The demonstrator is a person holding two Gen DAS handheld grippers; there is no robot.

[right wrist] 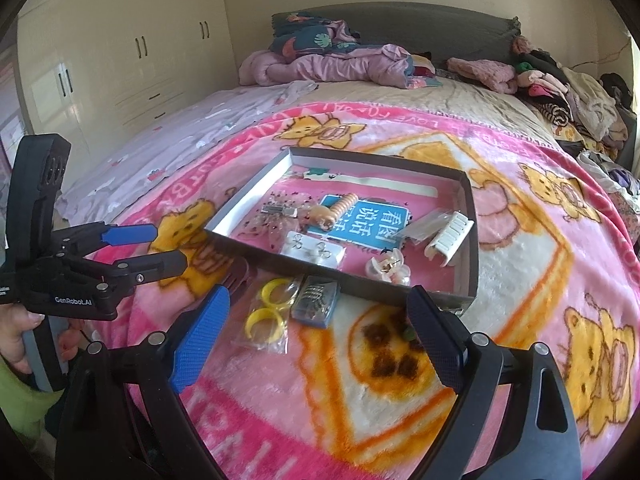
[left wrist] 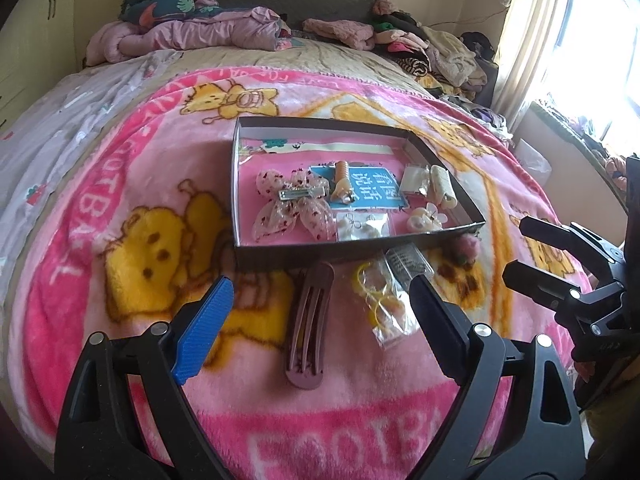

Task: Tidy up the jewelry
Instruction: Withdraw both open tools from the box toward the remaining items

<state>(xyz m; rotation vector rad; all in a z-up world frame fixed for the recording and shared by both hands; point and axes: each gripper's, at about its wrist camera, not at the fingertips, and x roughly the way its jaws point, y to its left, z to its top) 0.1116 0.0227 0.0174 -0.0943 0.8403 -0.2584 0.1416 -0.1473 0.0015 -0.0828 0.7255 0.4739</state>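
A shallow dark box (left wrist: 280, 258) (right wrist: 472, 216) lies on the pink blanket and holds a bow clip (left wrist: 294, 204), a spiral hair tie (left wrist: 343, 180) (right wrist: 336, 210), a white claw clip (left wrist: 442, 186) (right wrist: 450, 240), a flower clip (left wrist: 426, 218) (right wrist: 390, 266) and an earring card (left wrist: 362, 226) (right wrist: 314, 252). In front of the box lie a mauve hair clip (left wrist: 308, 324), a clear bag of yellow rings (left wrist: 380, 300) (right wrist: 268, 312) and a small packet (left wrist: 408, 262) (right wrist: 316, 300). My left gripper (left wrist: 320, 320) (right wrist: 168, 248) is open and empty around the mauve clip. My right gripper (right wrist: 316, 336) (left wrist: 516, 250) is open and empty.
A pink fuzzy item (left wrist: 466, 248) lies by the box's near right corner. Piled quilts (left wrist: 192, 28) and clothes (left wrist: 432, 48) fill the head and right side of the bed. A wardrobe (right wrist: 120, 60) stands at the left, a curtained window (left wrist: 568, 40) at the right.
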